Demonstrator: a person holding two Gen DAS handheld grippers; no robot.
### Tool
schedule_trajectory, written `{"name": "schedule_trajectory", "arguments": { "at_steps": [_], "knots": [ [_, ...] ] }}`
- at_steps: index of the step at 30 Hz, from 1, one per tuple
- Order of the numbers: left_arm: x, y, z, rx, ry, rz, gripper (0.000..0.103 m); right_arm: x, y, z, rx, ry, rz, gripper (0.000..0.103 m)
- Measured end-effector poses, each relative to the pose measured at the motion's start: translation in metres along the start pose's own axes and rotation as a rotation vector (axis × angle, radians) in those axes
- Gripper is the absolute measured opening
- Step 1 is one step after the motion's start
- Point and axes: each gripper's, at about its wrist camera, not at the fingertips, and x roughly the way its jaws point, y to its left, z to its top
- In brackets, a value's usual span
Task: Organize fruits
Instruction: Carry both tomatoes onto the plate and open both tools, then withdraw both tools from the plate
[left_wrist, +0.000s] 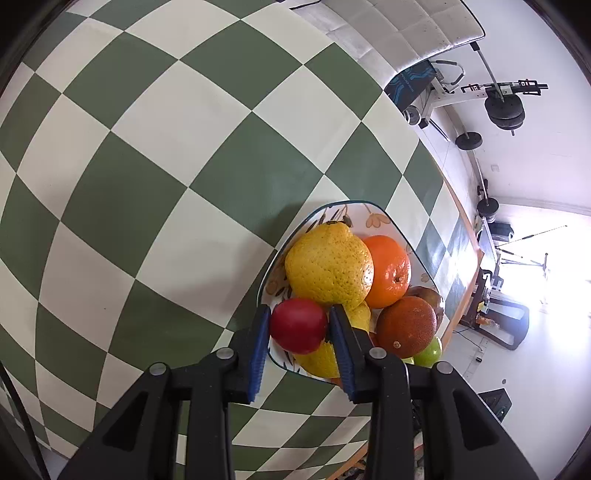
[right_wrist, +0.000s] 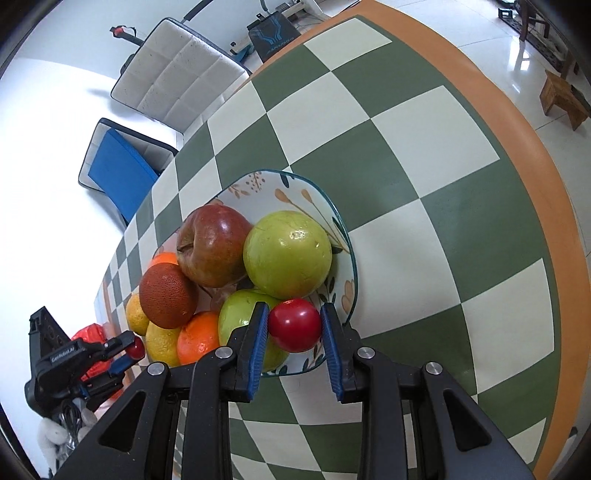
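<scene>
Between each gripper's jaws: a small red fruit, left gripper (left_wrist: 299, 325) and right gripper (right_wrist: 293, 325) both clamped | over heaped plate (right_wrist: 347, 236) | risk: release topples stacked green apple (right_wrist: 288, 254), fruit rolls off.

A floral plate (right_wrist: 343, 236) carries the pile: a big green apple (right_wrist: 287, 254) on its far side, a dark red apple (right_wrist: 212, 245) beside that, a russet orange (right_wrist: 167, 296) and a bright orange (right_wrist: 197, 338) nearer. A large yellow citrus (left_wrist: 329, 266) tops the opposite side. Two small red fruits, (right_wrist: 294, 325) and (left_wrist: 298, 325), sit at opposite near edges of the plate.
</scene>
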Motion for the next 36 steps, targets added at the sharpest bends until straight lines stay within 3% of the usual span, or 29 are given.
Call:
{"name": "schedule_trajectory", "arguments": {
  "at_steps": [14, 21, 36],
  "knots": [
    [0.008, 0.02, -0.003, -0.073, 0.029, -0.049, 0.033, 0.003, -0.005, 0.005, -0.01, 0.011, 0.006, 0.032],
    [0.006, 0.015, -0.001, -0.05, 0.026, -0.019, 0.035, 0.005, -0.01, 0.007, 0.011, 0.025, 0.012, 0.044],
    [-0.009, -0.001, -0.007, 0.03, -0.016, 0.055, 0.043, -0.016, 0.001, -0.003, -0.023, -0.016, 0.002, 0.052]
  ]
}}
